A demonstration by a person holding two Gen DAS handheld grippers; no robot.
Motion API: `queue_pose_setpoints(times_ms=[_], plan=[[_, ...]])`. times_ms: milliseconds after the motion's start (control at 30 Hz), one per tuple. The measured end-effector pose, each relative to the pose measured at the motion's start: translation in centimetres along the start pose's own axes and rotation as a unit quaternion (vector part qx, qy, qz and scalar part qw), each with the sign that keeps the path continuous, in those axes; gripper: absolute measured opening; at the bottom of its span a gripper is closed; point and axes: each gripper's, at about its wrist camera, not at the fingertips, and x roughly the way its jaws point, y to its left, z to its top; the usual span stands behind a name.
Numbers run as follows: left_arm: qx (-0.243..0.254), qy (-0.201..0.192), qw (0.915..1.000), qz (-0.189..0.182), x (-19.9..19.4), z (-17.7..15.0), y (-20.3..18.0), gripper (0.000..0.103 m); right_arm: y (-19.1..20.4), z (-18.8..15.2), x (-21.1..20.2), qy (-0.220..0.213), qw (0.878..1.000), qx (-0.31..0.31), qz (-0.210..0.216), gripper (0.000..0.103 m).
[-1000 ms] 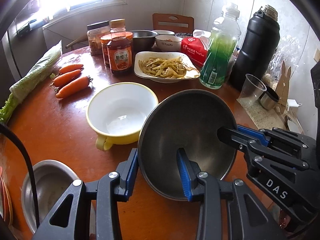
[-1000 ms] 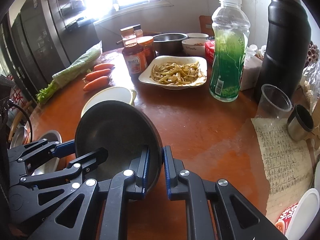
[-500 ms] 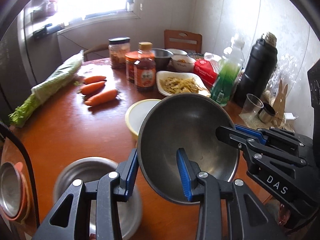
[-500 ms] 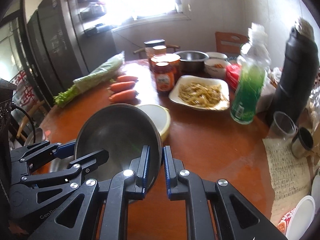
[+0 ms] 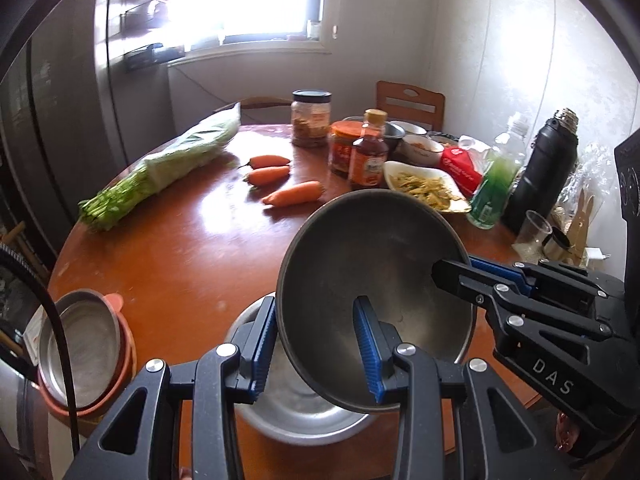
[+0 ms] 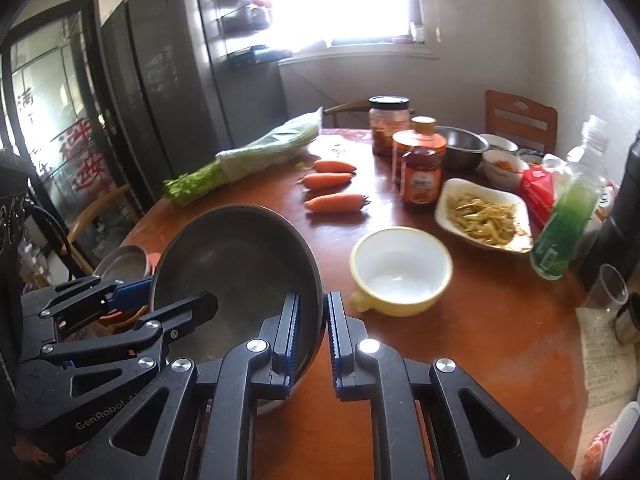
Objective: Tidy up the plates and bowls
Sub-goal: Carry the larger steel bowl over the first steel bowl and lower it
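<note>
You have the dark metal bowl (image 5: 372, 280) pinched from two sides at once: your left gripper (image 5: 316, 344) is clamped on the near rim, one pad outside the wall and one inside, and your right gripper (image 6: 310, 336) is shut tight on the opposite rim, its jaws nearly meeting across the thin metal. Holding it at two points keeps a wide, slippery bowl from swinging, which one pinch alone would likely allow. The bowl hangs tilted in the air, its open side turned toward the left camera, clear of the table (image 5: 192, 248).

Directly below it in the left view sits a lighter steel bowl (image 5: 296, 404), and that looks like the reason for this position: my reading is that you mean to nest the dark bowl into it. To the left, near the table edge, another steel bowl (image 5: 80, 352) already rests inside an orange dish (image 5: 124, 364), so a stacking area seems to be forming at this end. The yellow-and-white bowl (image 6: 400, 272) stands apart on the table in the right view, not yet gathered.

Level the bowl before you lower it; tilted as it is, one edge would probably strike the lower rim first and skid
</note>
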Motion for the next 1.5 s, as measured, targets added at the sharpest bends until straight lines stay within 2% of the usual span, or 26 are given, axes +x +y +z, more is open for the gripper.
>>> queue_pose_setpoints(times_ms=[200, 600, 1267, 1500], plan=[[-0.001, 0.015, 0.9999, 0.006, 0.2, -1.8, 1.6, 0.039, 1.8, -1.4, 1.1, 0.015, 1.0, -0.003, 0.004, 0.014], [0.003, 0.04, 0.9992, 0.002, 1.7, -3.9, 2.2, 0.039, 2.6, -3.4, 3.1, 0.049, 0.999, -0.007, -0.008, 0.014], [0.011, 0.056, 0.9983, 0.015, 4.6, -4.2, 2.6, 0.039, 2.4, -3.7, 6.7, 0.086, 0.996, -0.017, -0.02, 0.014], [0.013, 0.059, 0.9981, 0.016, 5.3, -4.4, 2.9, 0.039, 2.3, -3.4, 7.1, 0.084, 0.996, -0.012, -0.017, 0.014]])
